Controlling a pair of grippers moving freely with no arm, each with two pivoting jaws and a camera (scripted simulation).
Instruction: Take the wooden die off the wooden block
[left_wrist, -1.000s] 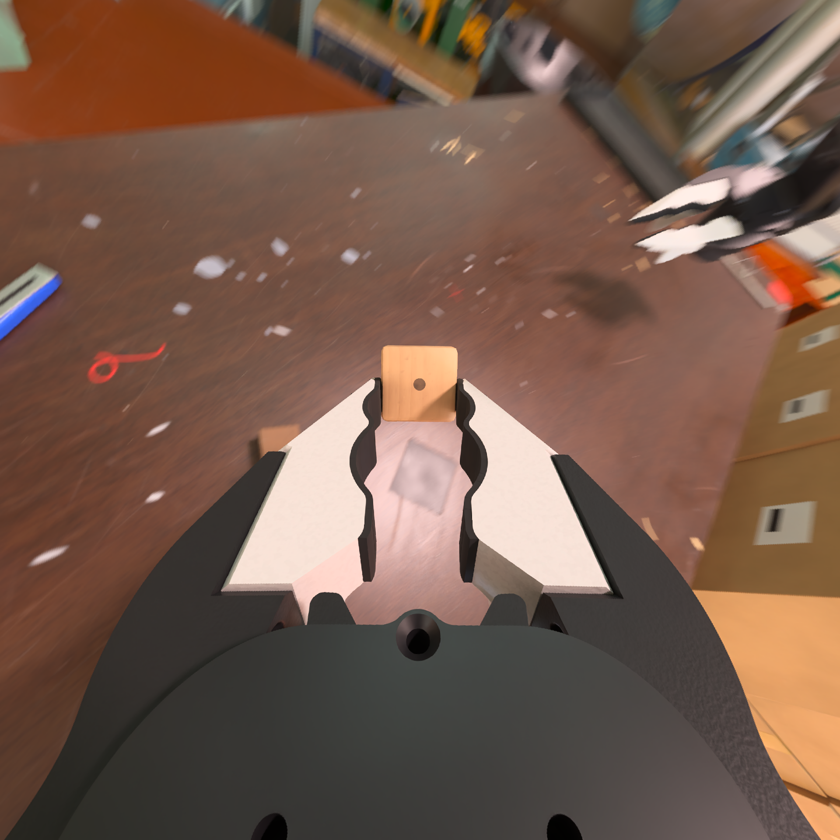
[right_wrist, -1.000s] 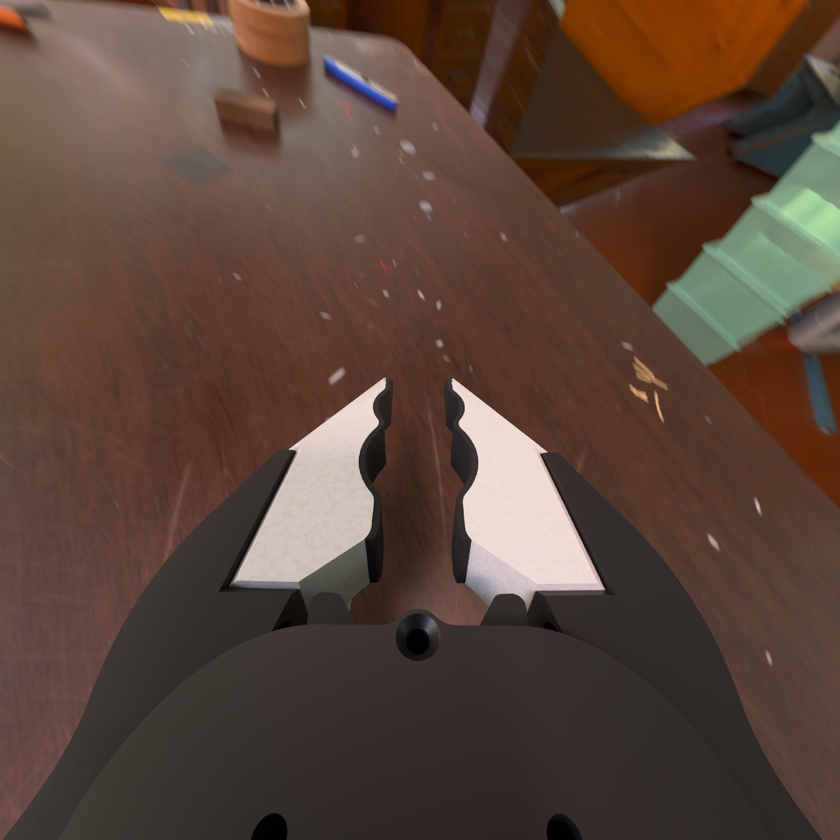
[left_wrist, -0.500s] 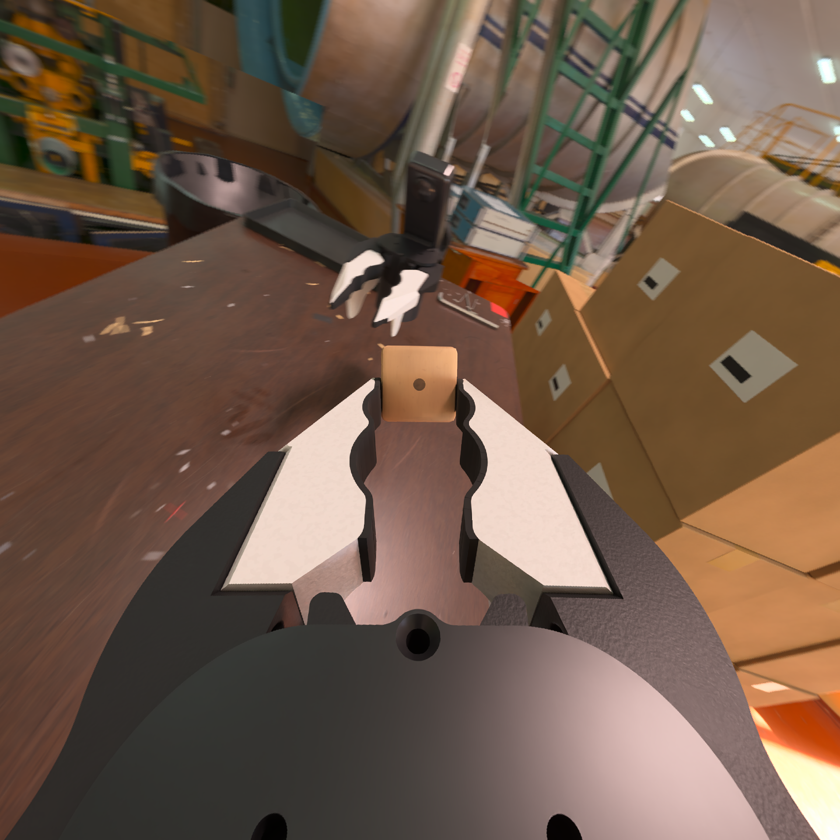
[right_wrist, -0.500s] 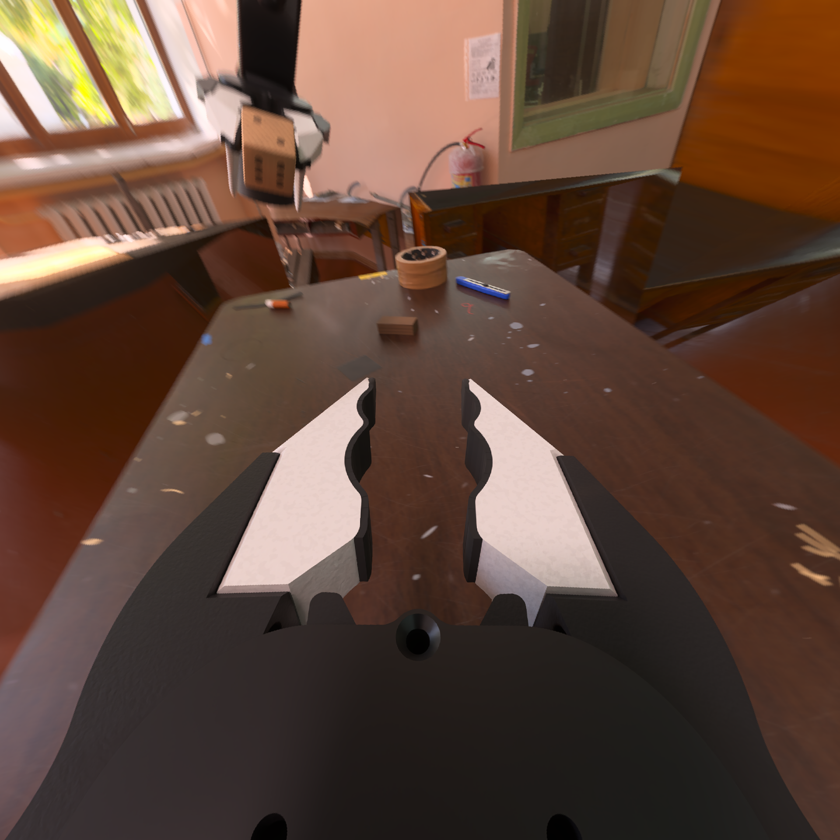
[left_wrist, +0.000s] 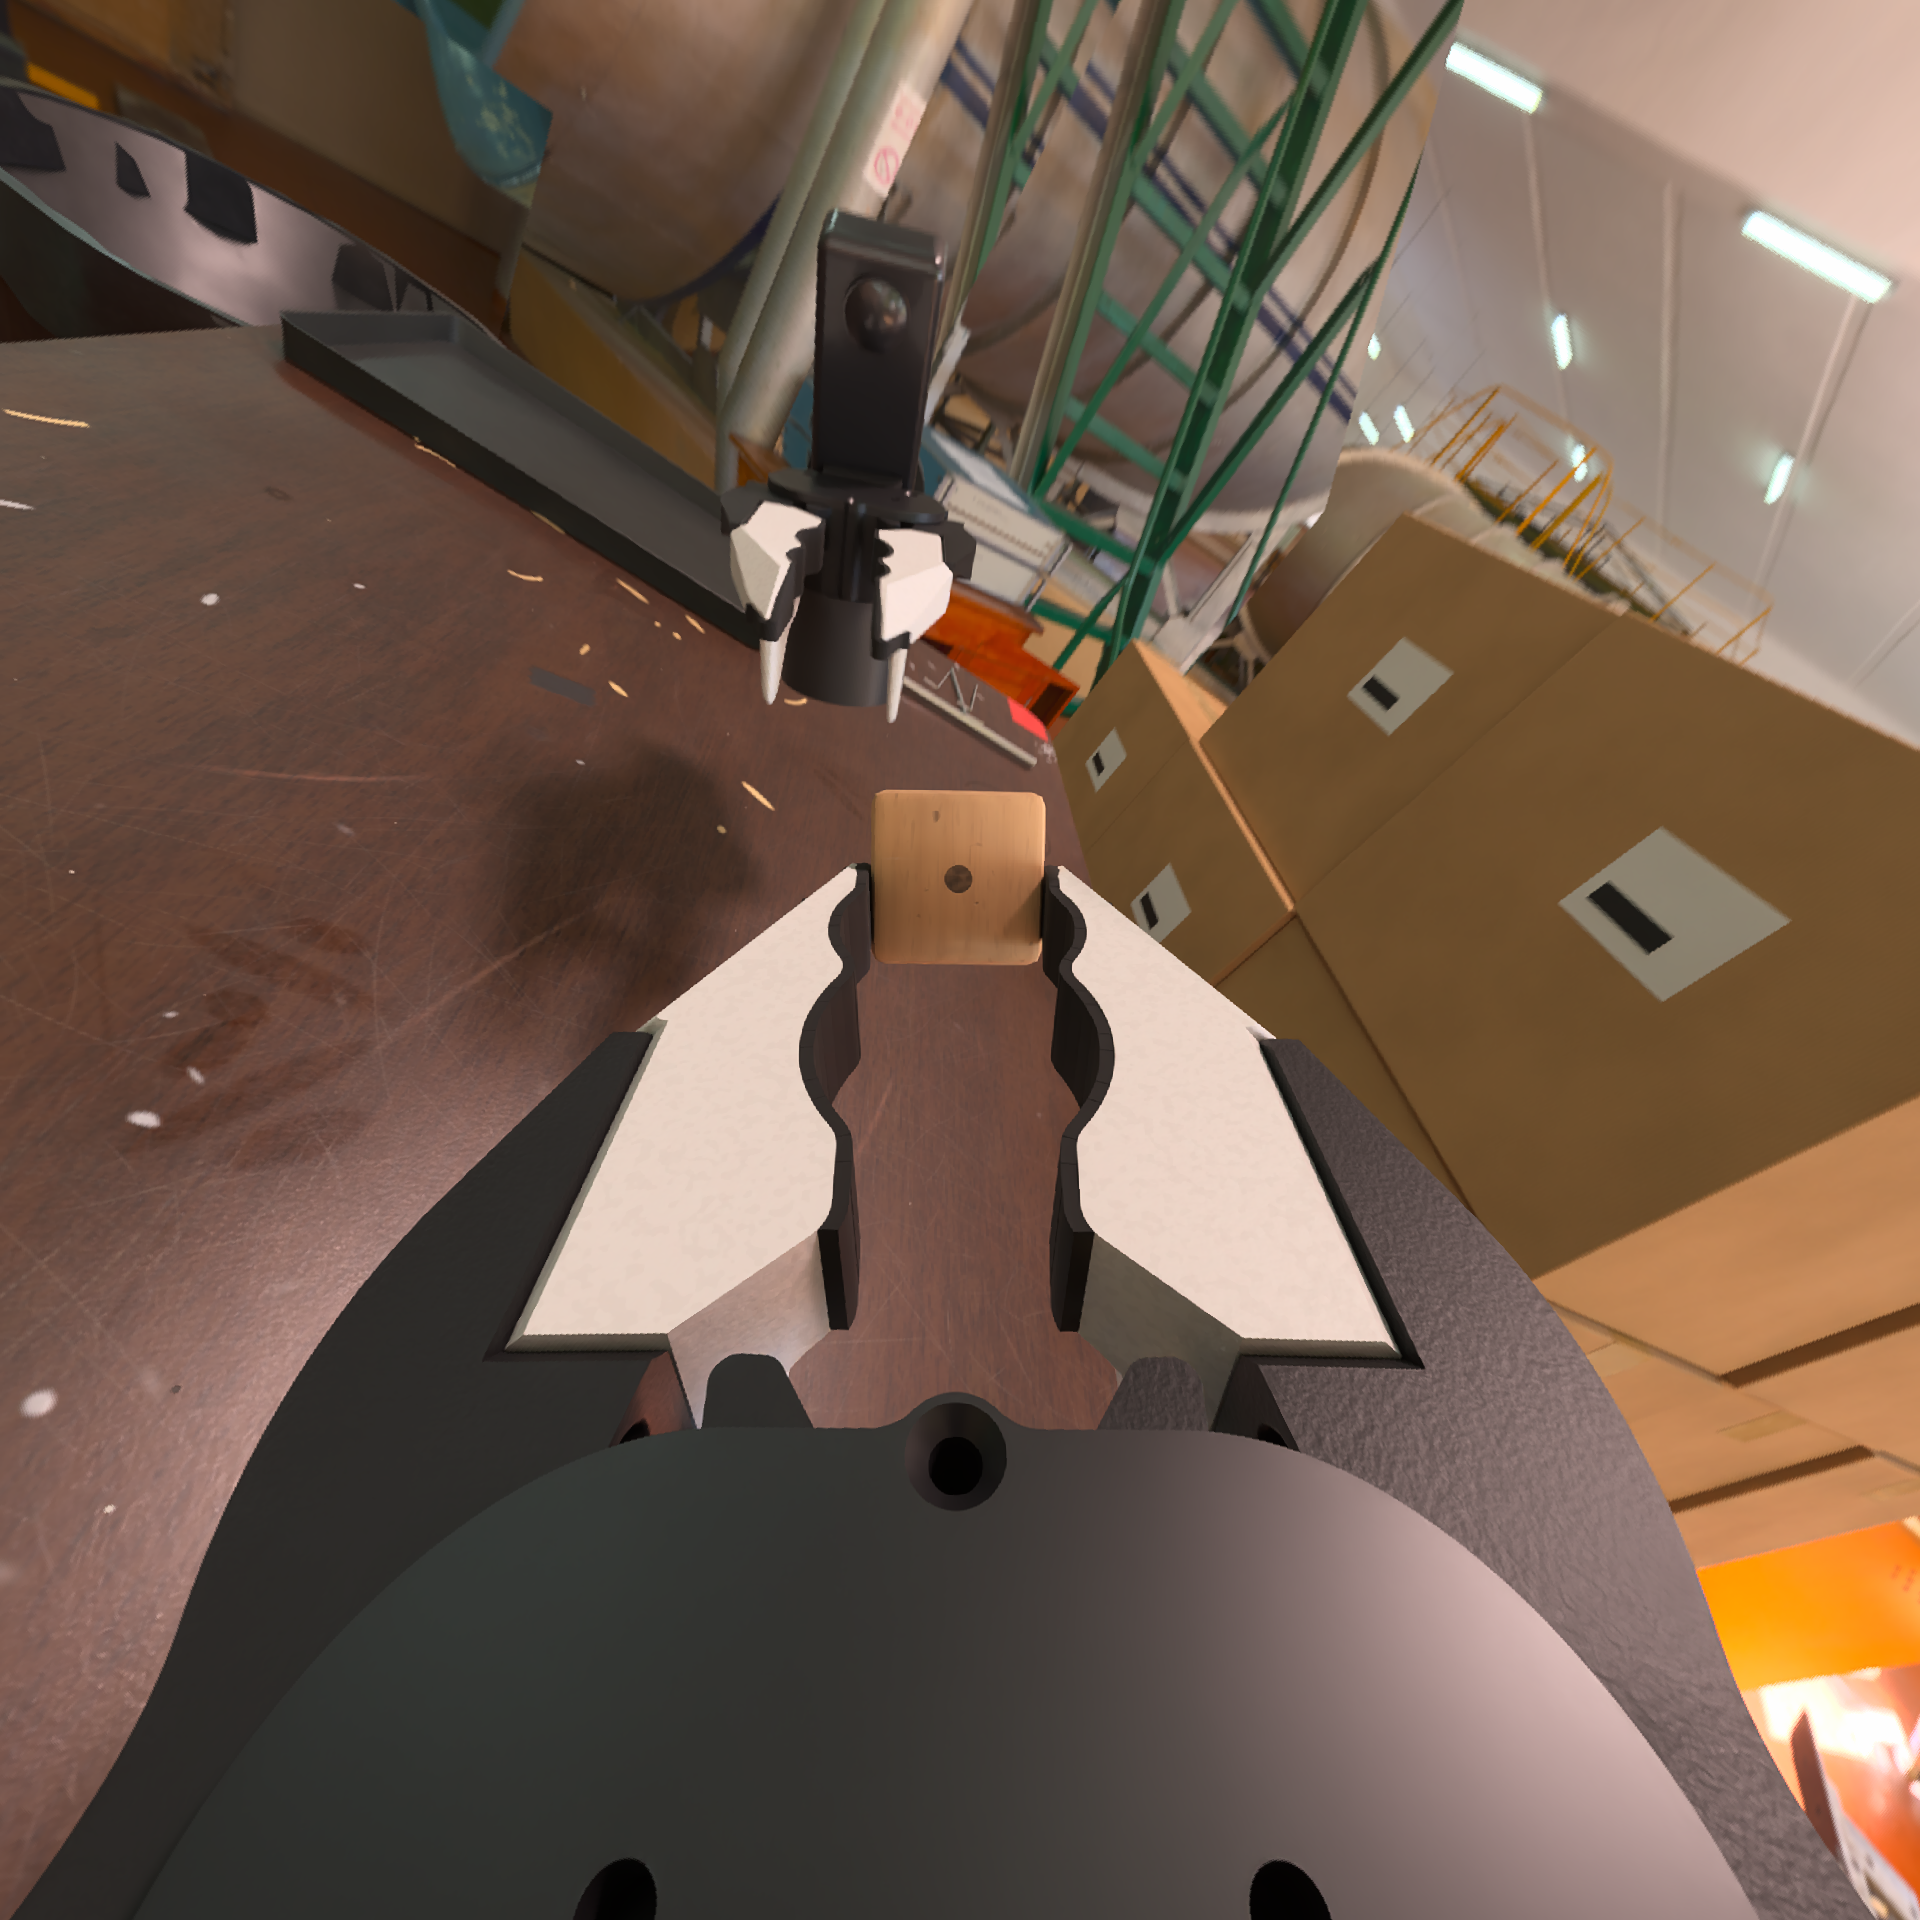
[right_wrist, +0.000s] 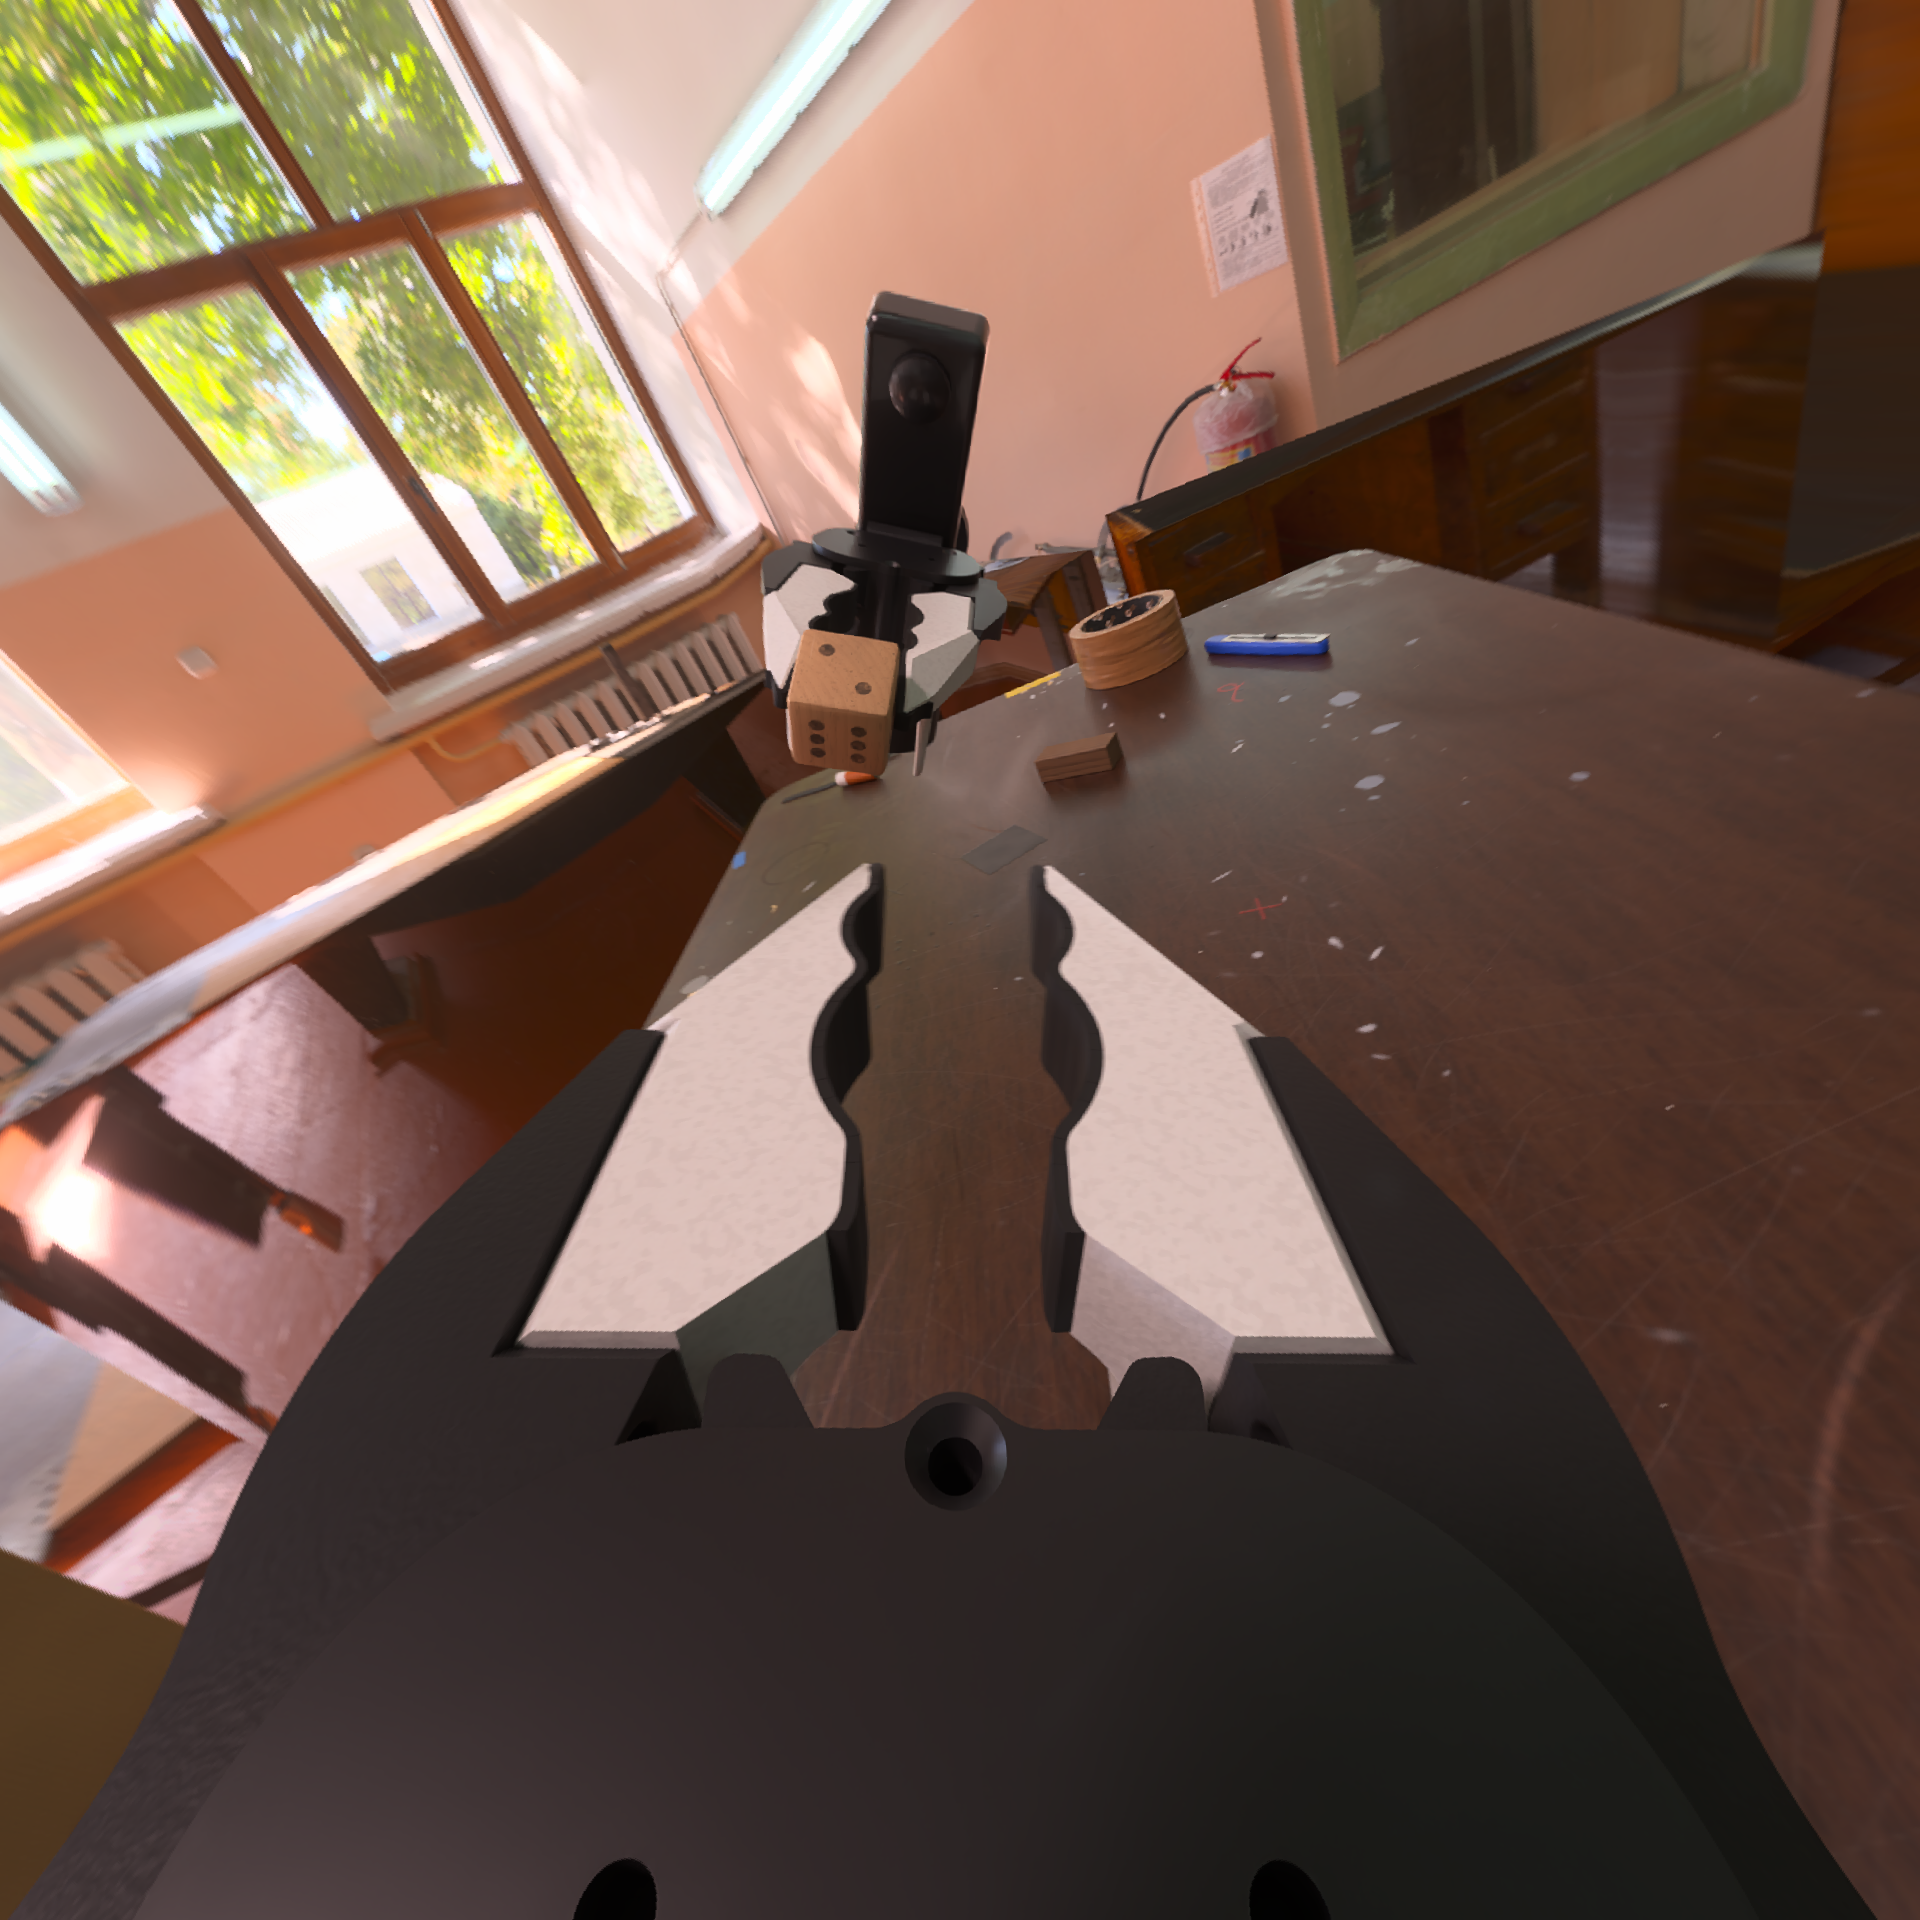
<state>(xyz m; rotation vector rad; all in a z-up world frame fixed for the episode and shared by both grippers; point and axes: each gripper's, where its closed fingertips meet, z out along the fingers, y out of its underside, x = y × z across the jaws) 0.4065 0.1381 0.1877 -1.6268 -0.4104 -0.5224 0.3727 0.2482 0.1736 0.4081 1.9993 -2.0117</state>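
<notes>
My left gripper (left_wrist: 957, 883) is shut on the wooden die (left_wrist: 957, 878), a light cube showing a one-dot face, held at the fingertips above the brown table (left_wrist: 312, 883). In the right wrist view the left gripper (right_wrist: 852, 707) shows far off, holding the die (right_wrist: 840, 701) in the air. The small dark wooden block (right_wrist: 1078, 756) lies on the table below and to its right, apart from the die. My right gripper (right_wrist: 956, 883) is open and empty over the table; it also shows in the left wrist view (left_wrist: 831, 670).
A round wooden tape roll (right_wrist: 1127, 636) and a blue flat tool (right_wrist: 1265, 644) lie at the far table end. A small orange-tipped stick (right_wrist: 831, 784) lies near the table edge. A dark tray (left_wrist: 499, 436) lies at the table's far edge; cardboard boxes (left_wrist: 1558, 935) stand beside the table.
My left gripper has lifted the die and tilted up to face the right gripper. My right gripper has tilted up from the table top and opened wider.
</notes>
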